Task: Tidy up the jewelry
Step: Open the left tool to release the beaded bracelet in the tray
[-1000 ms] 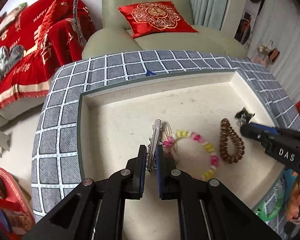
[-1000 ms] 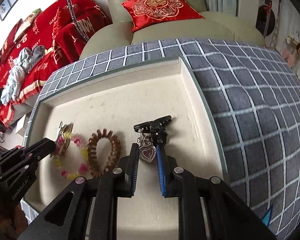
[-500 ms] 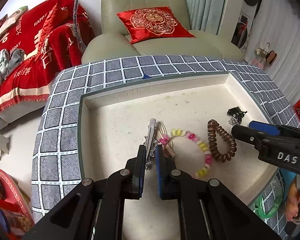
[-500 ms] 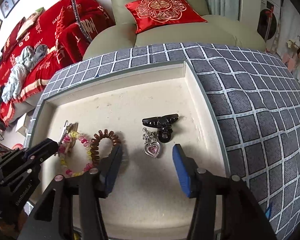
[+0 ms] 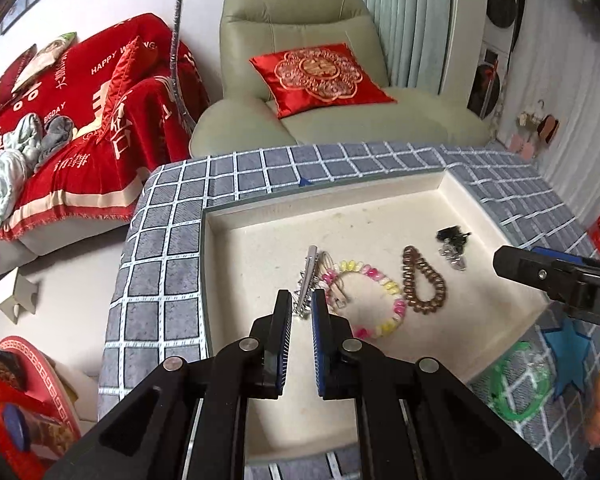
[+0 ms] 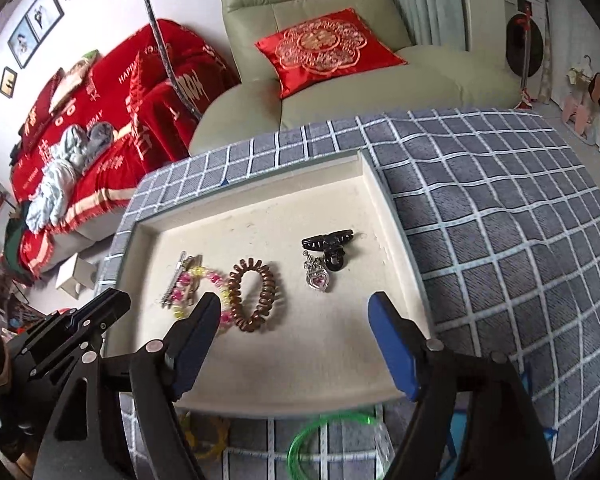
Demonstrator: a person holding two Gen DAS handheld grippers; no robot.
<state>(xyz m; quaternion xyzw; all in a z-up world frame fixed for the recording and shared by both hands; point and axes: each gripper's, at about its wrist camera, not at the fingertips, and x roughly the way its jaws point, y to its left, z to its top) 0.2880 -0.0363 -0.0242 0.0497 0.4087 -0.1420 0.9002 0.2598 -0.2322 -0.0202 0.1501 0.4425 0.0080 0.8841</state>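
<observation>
A cream tray (image 5: 380,196) (image 6: 260,208) lies on the checked cloth. In it lie a silver hair clip (image 5: 310,276) (image 6: 174,278), a pink-and-yellow bead bracelet (image 5: 374,300) (image 6: 204,284), a brown spiral hair tie (image 5: 422,286) (image 6: 254,294), a black claw clip (image 5: 452,236) (image 6: 328,242) and a heart pendant (image 5: 454,258) (image 6: 318,278). My left gripper (image 5: 301,306) hovers above the tray's front left with its jaws narrowly apart, empty, just short of the silver clip. My right gripper (image 6: 296,316) is wide open above the tray's front edge.
A green bangle (image 6: 332,440) (image 5: 520,380) and a yellow ring (image 6: 208,438) lie on the cloth in front of the tray. A blue star (image 5: 568,354) lies on the cloth. A green armchair with a red cushion (image 5: 320,76) stands behind.
My left gripper let go of the silver clip and pulled back and up. My right gripper released the pendant and black clip, opened wide and drew back.
</observation>
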